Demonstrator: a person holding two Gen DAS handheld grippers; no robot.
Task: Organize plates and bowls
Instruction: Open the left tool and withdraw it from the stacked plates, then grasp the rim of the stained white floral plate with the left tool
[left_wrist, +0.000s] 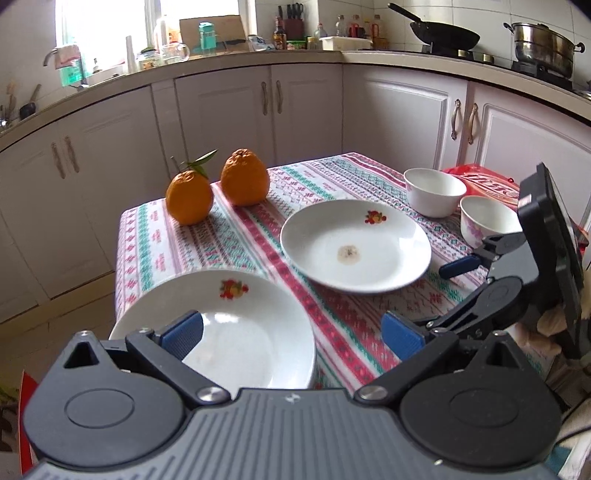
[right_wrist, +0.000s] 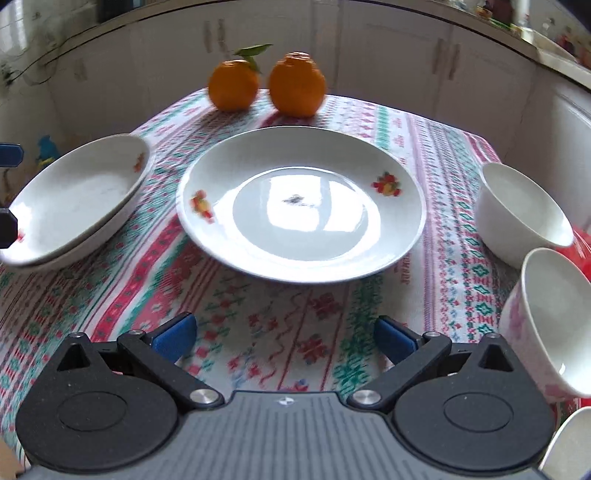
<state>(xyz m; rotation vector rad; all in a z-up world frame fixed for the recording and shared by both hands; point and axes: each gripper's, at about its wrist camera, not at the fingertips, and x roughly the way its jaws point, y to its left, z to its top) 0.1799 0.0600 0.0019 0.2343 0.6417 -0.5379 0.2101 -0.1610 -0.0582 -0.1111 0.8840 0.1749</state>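
Two white plates with fruit prints lie on the patterned tablecloth (left_wrist: 243, 236). The near plate (left_wrist: 236, 328) lies under my open left gripper (left_wrist: 291, 336); one blue pad is over its bowl and the other is past its right rim. The far plate (left_wrist: 354, 245), also the centre plate (right_wrist: 301, 205), lies ahead of my open right gripper (right_wrist: 284, 339), which hovers empty over bare cloth. Two white bowls (left_wrist: 434, 190) (left_wrist: 487, 218) stand at the right, one with pink flowers (right_wrist: 550, 317). The right gripper (left_wrist: 436, 295) shows beside them.
Two oranges (left_wrist: 189, 197) (left_wrist: 244, 177) sit at the table's far edge. A red packet (left_wrist: 487, 184) lies behind the bowls. Another white rim (right_wrist: 572, 443) shows at the bottom right. Kitchen cabinets (left_wrist: 258, 110) stand close behind the small table.
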